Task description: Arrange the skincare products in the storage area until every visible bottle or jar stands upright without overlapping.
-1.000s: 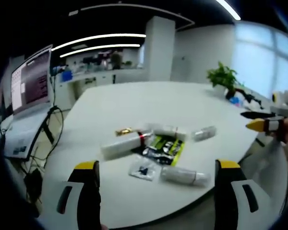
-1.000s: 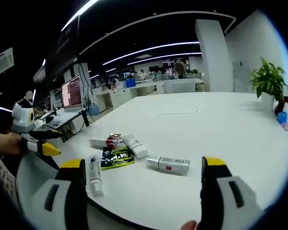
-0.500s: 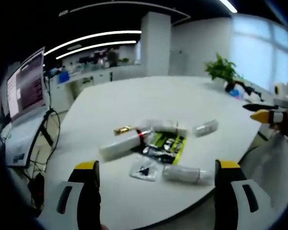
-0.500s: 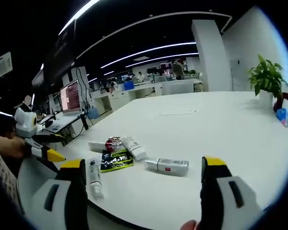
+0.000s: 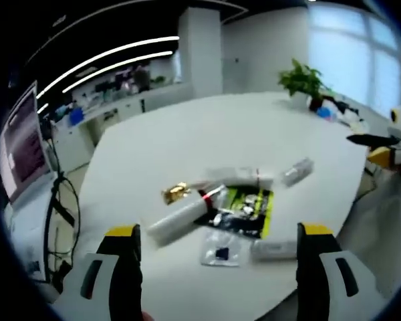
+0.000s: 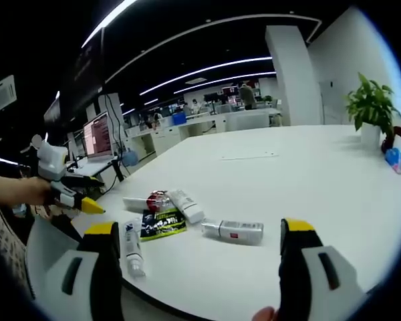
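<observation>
Several skincare products lie flat in a cluster on the white table (image 5: 187, 134). In the left gripper view I see a long white tube (image 5: 180, 215), a gold item (image 5: 176, 193), a black-and-green sachet (image 5: 244, 204), a clear packet (image 5: 220, 249), a short white tube (image 5: 274, 249) and a small bottle (image 5: 296, 172). My left gripper (image 5: 218, 231) hovers open just short of them. In the right gripper view a white bottle (image 6: 234, 231), two tubes (image 6: 187, 204) (image 6: 132, 247) and the sachet (image 6: 162, 222) lie ahead of my open right gripper (image 6: 198, 227). Nothing sits between either pair of jaws.
A potted plant (image 5: 301, 79) (image 6: 369, 103) stands at the table's far side. A monitor (image 6: 99, 132) and desks stand beyond the table edge. The right gripper (image 5: 387, 150) shows at the left view's right edge; the left gripper (image 6: 70, 194), in a hand, at the right view's left.
The left view's camera has moved closer and higher over the products. In the right gripper view the left gripper has shifted right toward the table. The products themselves lie as before.
</observation>
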